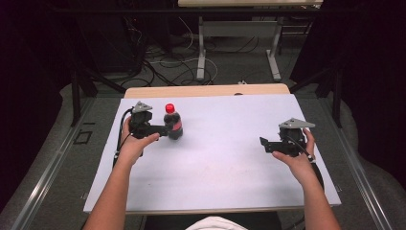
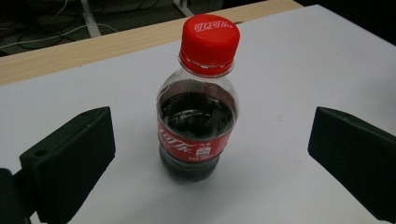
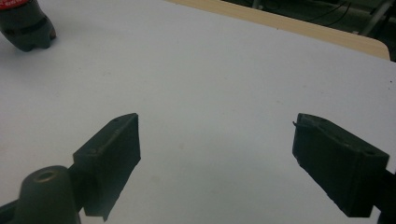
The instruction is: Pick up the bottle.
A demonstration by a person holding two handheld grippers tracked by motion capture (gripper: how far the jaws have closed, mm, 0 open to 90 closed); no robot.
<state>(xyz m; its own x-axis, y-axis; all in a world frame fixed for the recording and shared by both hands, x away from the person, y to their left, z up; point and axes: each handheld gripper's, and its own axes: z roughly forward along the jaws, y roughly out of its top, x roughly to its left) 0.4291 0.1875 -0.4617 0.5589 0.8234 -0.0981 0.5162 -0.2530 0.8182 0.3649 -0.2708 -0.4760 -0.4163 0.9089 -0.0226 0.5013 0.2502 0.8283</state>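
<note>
At the left of the high view, the left gripper (image 1: 165, 130) is held level in the person's left hand (image 1: 132, 146), its tips just beside 1 cola bottle (image 1: 173, 122) that stands upright on the white table top (image 1: 225, 158), in its far-left part. In the left gripper view the same bottle (image 2: 197, 116) stands between the 2 black jaws, which are spread wide with bare table showing on both sides of it, so neither pad touches the plastic. The bottle carries 1 red cap (image 2: 209, 38) screwed on, 1 red label (image 2: 194, 143) around its waist, and dark drink up to the shoulder. Behind the white sheet runs 1 strip of bare wood, the table's far edge (image 1: 206, 90). Moving right, the middle of the table is plain white surface. At the right, the right gripper (image 1: 264, 143) sits in the person's right hand (image 1: 298, 160), well apart from the bottle and pointing toward the table's centre. The right gripper view shows its 2 jaws also standing wide apart with nothing between them, above the white surface, and the bottle's dark base (image 3: 25, 29) at the upper left corner.
</note>
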